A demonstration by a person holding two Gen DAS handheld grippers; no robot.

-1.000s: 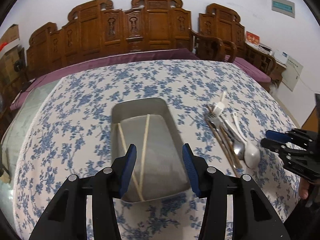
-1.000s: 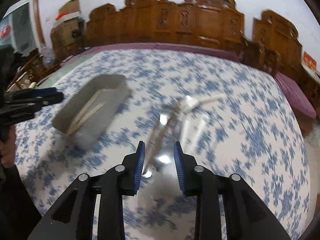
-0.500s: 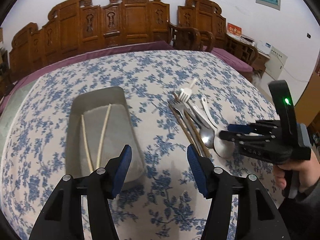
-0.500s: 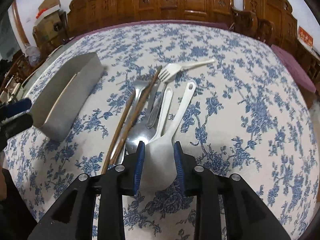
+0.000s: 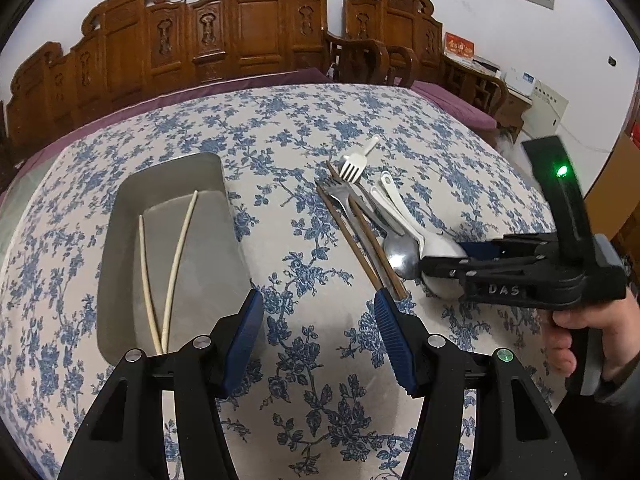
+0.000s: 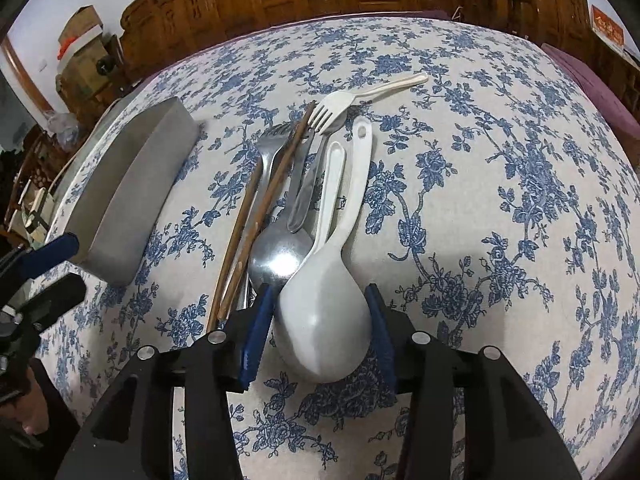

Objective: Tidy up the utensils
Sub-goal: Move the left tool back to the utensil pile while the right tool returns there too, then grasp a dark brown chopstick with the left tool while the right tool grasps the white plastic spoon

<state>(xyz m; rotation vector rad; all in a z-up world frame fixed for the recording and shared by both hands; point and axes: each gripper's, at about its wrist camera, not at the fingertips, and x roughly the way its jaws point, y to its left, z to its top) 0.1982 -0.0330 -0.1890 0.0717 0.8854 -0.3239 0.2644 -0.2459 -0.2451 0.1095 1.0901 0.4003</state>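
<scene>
Left wrist view: the left tool [image 5: 318, 330] hangs over the bench [image 5: 304, 132] with its blue-padded fingers [image 5: 244, 336] spread wide and nothing between them. Just ahead and to its left sits the grey metal tray [image 5: 120, 216], and inside it lie two pale chopsticks [image 5: 176, 256], meeting at their near ends and splaying apart toward the far end. Over on the right there's the utensil pile: a white plastic fork [image 5: 354, 166] at the far end, a metal fork [image 5: 334, 192] beside it, two brown chopsticks [image 5: 360, 240] running lengthwise, a metal spoon [image 5: 400, 254], and white spoon handles on the far side. The right tool [image 5: 444, 266] comes in from the right edge, gripped by a hand [image 5: 576, 332], its tips down at the bowl of the big white spoon [image 5: 436, 246].

Right wrist view: here's the close look. The right tool [image 6: 320, 320] has its blue pads flanking the bowl of the big white spoon [image 6: 326, 312], one on each side, up against or very nearly against the bowl; whether it is truly pinching, I cannot tell. The spoon lies on the floral cloth with its handle pointing away. A smaller white spoon [image 6: 332, 184] lies on it, the metal spoon [image 6: 280, 260] just left, brown chopsticks [image 6: 256, 220] beyond that. The tray [image 6: 136, 192] stands well left, and the left tool [image 6: 48, 268] peeks in at the left edge.
</scene>
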